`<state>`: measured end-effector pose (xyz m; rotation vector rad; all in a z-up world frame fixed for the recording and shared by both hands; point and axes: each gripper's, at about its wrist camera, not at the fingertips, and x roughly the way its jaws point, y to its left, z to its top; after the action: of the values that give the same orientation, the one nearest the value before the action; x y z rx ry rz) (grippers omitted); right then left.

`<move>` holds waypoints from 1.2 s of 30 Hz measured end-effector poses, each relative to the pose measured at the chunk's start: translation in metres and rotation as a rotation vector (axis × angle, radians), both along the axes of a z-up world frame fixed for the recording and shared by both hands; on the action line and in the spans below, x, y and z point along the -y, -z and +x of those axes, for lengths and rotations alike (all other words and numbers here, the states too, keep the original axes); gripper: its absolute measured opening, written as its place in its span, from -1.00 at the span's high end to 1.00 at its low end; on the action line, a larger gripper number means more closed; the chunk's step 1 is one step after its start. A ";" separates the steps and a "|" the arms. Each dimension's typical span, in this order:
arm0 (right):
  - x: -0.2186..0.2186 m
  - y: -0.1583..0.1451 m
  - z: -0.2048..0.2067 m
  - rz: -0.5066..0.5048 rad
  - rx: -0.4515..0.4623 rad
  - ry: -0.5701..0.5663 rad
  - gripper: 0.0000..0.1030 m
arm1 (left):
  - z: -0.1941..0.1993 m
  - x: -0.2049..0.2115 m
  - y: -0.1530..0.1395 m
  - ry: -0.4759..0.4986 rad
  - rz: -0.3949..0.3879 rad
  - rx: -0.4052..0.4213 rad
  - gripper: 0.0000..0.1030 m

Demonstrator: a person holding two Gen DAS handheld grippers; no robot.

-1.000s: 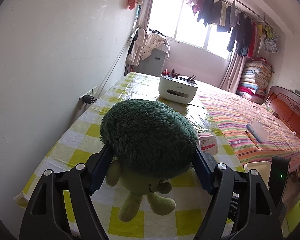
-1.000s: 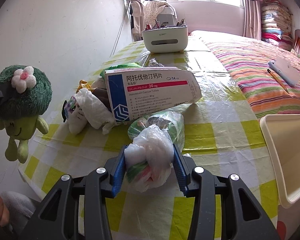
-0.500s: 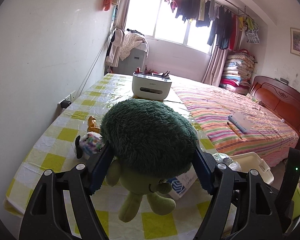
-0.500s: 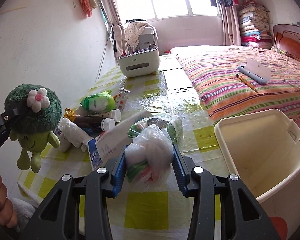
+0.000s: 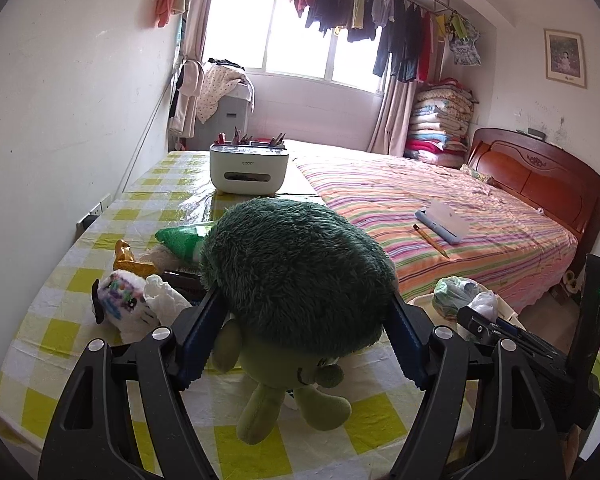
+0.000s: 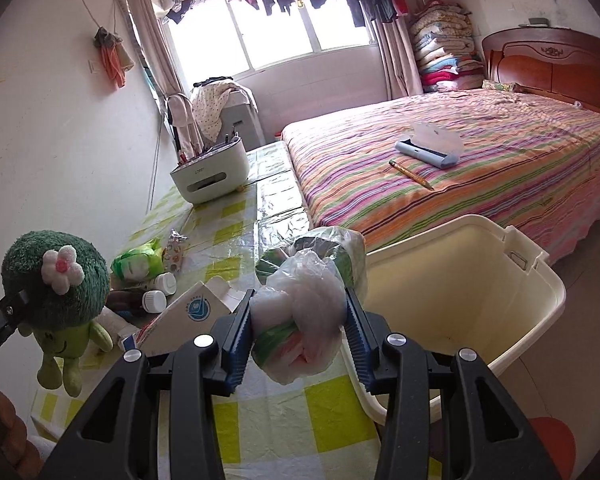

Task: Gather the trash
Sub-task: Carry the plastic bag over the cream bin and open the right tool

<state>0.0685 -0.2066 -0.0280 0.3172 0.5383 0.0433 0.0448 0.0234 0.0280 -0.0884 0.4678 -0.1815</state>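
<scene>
Pinching a knotted plastic trash bag (image 6: pixel 300 320) between its blue pads, the right gripper (image 6: pixel 298 330) holds it just short of the cream bin (image 6: pixel 532 280), whose open mouth lies ahead and to its right. The left gripper (image 5: pixel 300 332), farther from the bin, clamps the green plush toy (image 5: pixel 296 272) over the checked table (image 5: pixel 60 320). A second ago the bin sat at the view's far edge; now it fills the right side.
</scene>
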 end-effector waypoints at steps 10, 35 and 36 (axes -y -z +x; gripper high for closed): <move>0.032 -0.003 -0.001 0.011 0.005 0.138 0.20 | 0.003 0.040 0.006 0.101 0.030 -0.015 -0.42; 0.092 0.000 0.007 0.101 -0.035 0.265 -0.34 | 0.021 0.100 0.006 0.244 0.018 -0.076 -0.42; 0.096 0.000 0.004 0.111 -0.027 0.285 -0.34 | 0.023 0.103 0.006 0.251 0.017 -0.082 -0.42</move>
<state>0.0727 -0.3024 -0.0279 0.5007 0.5138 -0.2081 0.0673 -0.0799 0.0217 -0.0203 0.5618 -0.4211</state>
